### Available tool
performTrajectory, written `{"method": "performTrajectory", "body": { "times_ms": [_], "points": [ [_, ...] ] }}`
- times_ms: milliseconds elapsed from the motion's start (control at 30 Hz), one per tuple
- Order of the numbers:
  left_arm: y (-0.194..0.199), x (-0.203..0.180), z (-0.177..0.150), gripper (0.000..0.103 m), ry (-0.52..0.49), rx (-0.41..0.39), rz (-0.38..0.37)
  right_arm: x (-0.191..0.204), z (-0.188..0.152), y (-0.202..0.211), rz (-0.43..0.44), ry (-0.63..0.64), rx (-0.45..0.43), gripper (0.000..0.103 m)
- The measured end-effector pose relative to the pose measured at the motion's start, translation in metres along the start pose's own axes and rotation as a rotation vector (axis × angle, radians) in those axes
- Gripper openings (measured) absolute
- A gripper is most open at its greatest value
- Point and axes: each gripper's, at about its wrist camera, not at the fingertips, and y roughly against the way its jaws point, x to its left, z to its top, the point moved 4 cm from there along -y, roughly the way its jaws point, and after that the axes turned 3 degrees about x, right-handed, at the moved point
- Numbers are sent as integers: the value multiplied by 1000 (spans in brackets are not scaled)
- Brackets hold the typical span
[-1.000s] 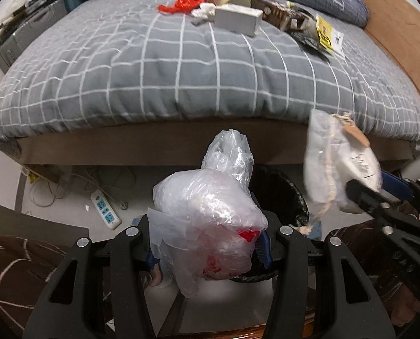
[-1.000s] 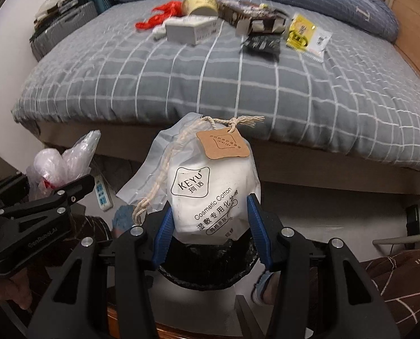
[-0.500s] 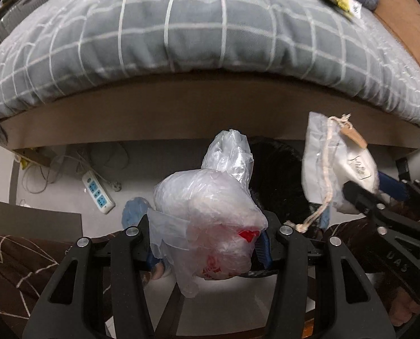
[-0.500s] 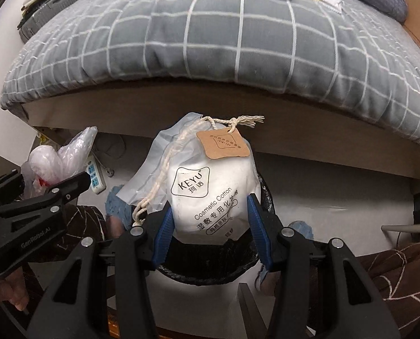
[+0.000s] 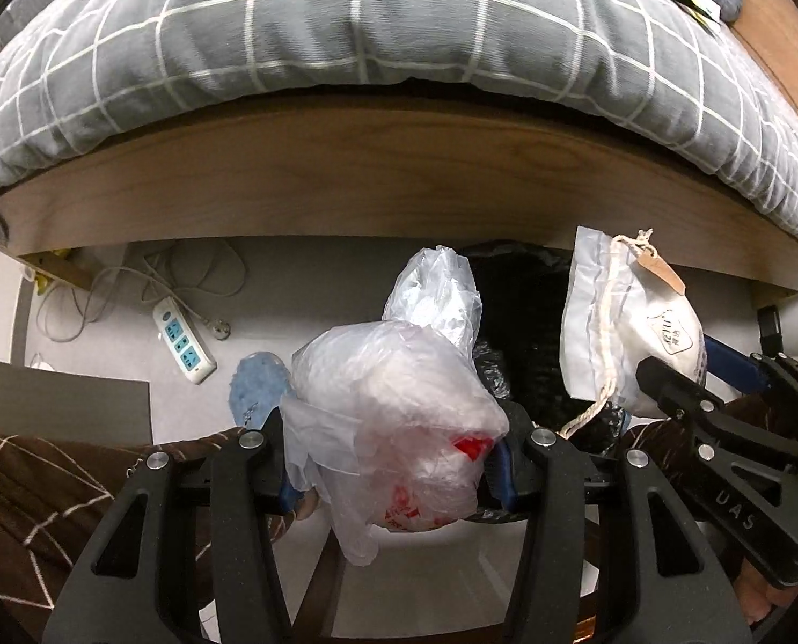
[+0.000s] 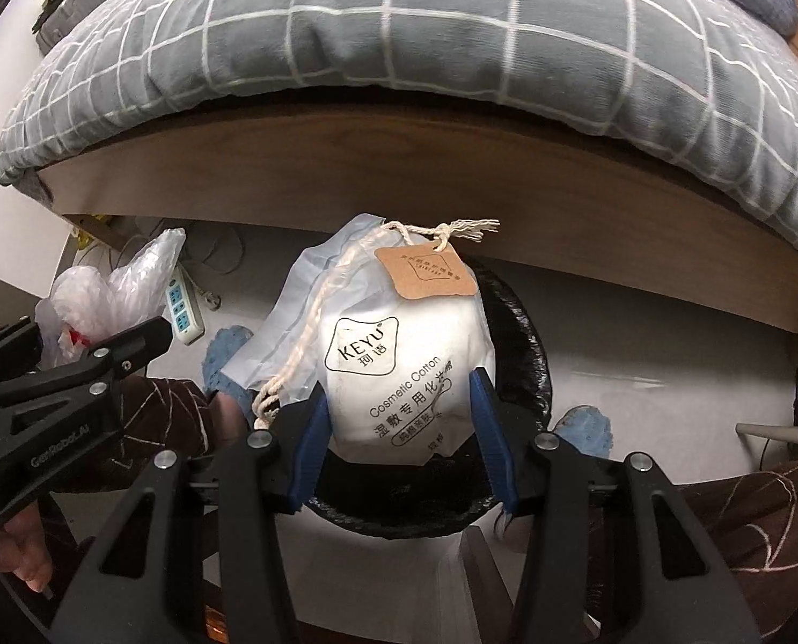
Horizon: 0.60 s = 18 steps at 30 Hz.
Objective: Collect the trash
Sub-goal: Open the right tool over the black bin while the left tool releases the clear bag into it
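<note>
The cotton-pad pouch [image 6: 409, 354], clamped upright in the right gripper's [image 6: 399, 429] fingers, hangs directly over the black bin [image 6: 522, 354], while the left gripper [image 5: 393, 461], gripping a crumpled plastic bag [image 5: 393, 418], has the bin at one o'clock.

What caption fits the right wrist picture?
Right gripper holding a white cotton-pad pouch above the black bin.
</note>
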Motion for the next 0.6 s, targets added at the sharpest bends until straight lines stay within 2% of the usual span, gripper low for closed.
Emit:
{"method": "performTrajectory", "body": {
  "times_ms": [100, 333, 600],
  "points": [
    [-3, 2, 1, 50, 8, 2, 2, 0, 1, -3, 4, 9, -8, 53],
    [-5, -7, 2, 50, -14, 9, -5, -7, 0, -3, -7, -11, -19, 74],
    [-5, -40, 11, 50, -72, 5, -29, -45, 0, 6, -73, -89, -50, 90]
  ]
}}
